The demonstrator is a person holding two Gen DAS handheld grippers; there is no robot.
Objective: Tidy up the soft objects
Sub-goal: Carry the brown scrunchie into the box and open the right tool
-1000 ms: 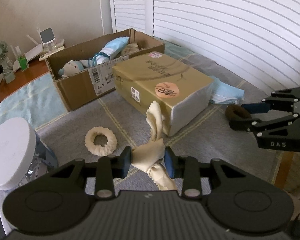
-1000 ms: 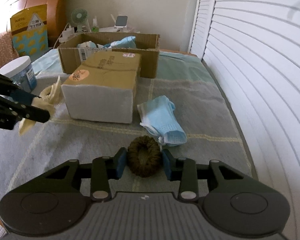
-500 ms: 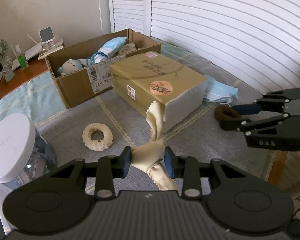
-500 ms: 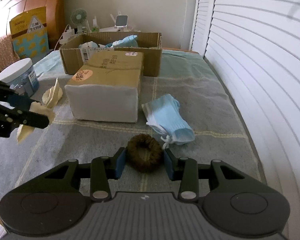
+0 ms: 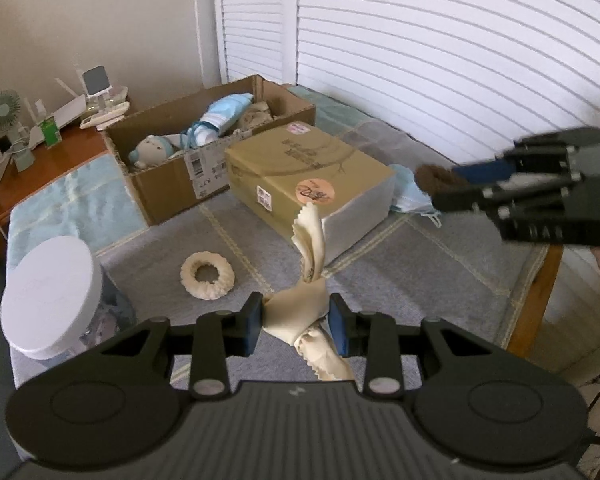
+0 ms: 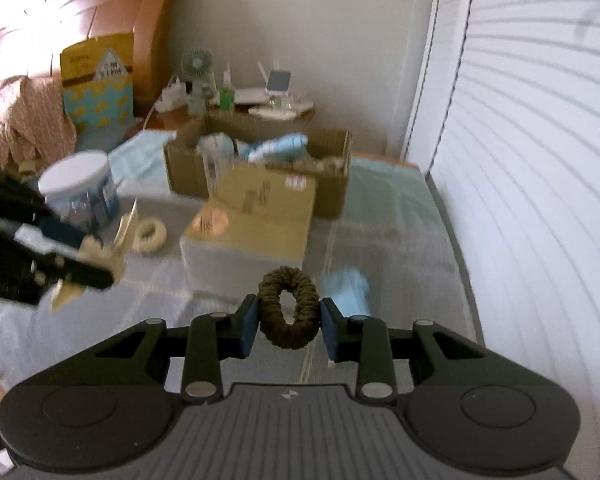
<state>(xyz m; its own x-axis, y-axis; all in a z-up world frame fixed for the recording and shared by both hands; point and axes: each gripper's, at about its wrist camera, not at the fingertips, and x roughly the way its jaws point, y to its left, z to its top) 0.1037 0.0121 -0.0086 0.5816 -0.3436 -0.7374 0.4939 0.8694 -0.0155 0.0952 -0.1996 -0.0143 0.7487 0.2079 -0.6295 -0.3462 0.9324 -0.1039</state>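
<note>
We're lifting both now: right hand-held gripper (image 6: 288, 320) clamping the brown scrunchie (image 6: 287, 306), now off the bed (image 5: 380, 272); left hand-held gripper (image 5: 296, 322) still gripping the cloth (image 5: 300, 312), also raised.

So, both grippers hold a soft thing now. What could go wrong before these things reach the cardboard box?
1. The cream cloth hangs loose from the left gripper; its tail may snag on the tan package that stands in front of the cardboard box.
2. The right gripper pinches the brown scrunchie only at its sides, so it may slip out.
3. The two grippers are close and may collide.
</note>
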